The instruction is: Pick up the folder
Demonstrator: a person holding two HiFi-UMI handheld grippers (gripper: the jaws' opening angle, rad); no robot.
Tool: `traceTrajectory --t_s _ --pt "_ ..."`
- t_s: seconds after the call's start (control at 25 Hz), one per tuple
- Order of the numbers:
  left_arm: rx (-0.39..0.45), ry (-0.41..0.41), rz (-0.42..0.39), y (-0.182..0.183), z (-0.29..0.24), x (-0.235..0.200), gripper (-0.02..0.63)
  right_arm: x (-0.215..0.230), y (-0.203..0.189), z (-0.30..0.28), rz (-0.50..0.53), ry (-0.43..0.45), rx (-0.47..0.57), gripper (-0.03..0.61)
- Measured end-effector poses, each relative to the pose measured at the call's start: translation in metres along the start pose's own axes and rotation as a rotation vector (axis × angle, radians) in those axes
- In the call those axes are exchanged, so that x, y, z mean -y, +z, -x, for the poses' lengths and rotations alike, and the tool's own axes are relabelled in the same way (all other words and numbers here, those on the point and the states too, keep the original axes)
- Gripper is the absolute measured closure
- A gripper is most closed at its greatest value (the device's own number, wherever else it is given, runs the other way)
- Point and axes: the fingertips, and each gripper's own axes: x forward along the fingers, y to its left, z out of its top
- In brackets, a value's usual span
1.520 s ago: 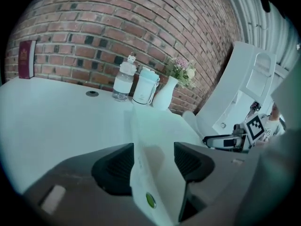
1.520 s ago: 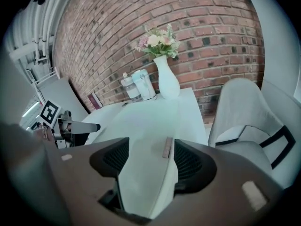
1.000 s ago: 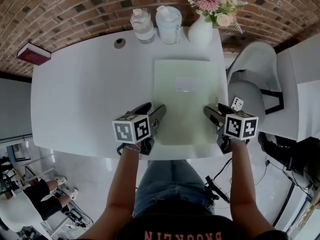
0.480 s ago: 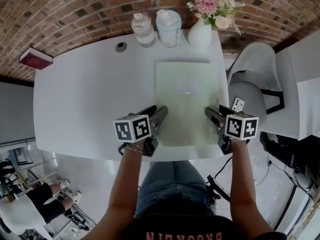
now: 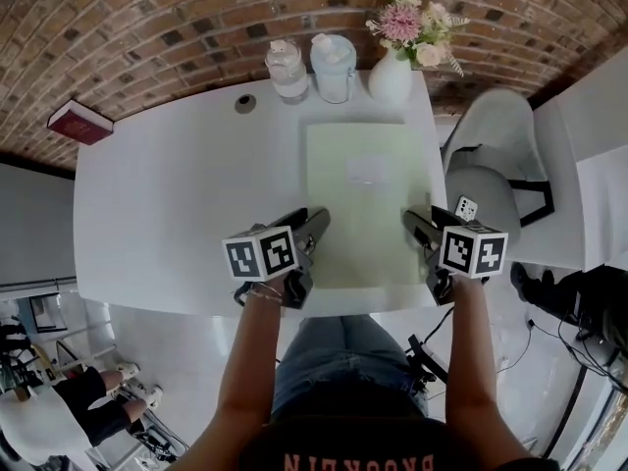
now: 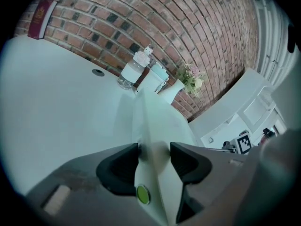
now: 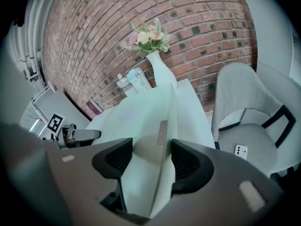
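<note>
As left tool (image 5: 314, 220), right tool (image 5: 413, 221) just closed, clamping folder (image 5: 365, 189) side edges | vase (image 5: 390, 78) near far edge

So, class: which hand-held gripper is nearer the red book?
Left. The left hand-held gripper grips the folder by its left edge, on the side of the book. The right hand-held gripper grips its right edge, farther off. Both jaws have just been closing on the folder.
</note>
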Motion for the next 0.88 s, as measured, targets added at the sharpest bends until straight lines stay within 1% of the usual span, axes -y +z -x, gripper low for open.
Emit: traceTrajectory --t_s 0.6,0.88 --pt "0.055 -0.033 -0.093 0.026 0.028 0.035 0.391 -0.025 0.024 0.039 0.056 -0.027 0.100 0.328" --pt "0.102 -0.048 -0.179 0.046 0.042 0.064 0.393 -0.036 0.044 0.065 0.108 -0.047 0.172 0.330"
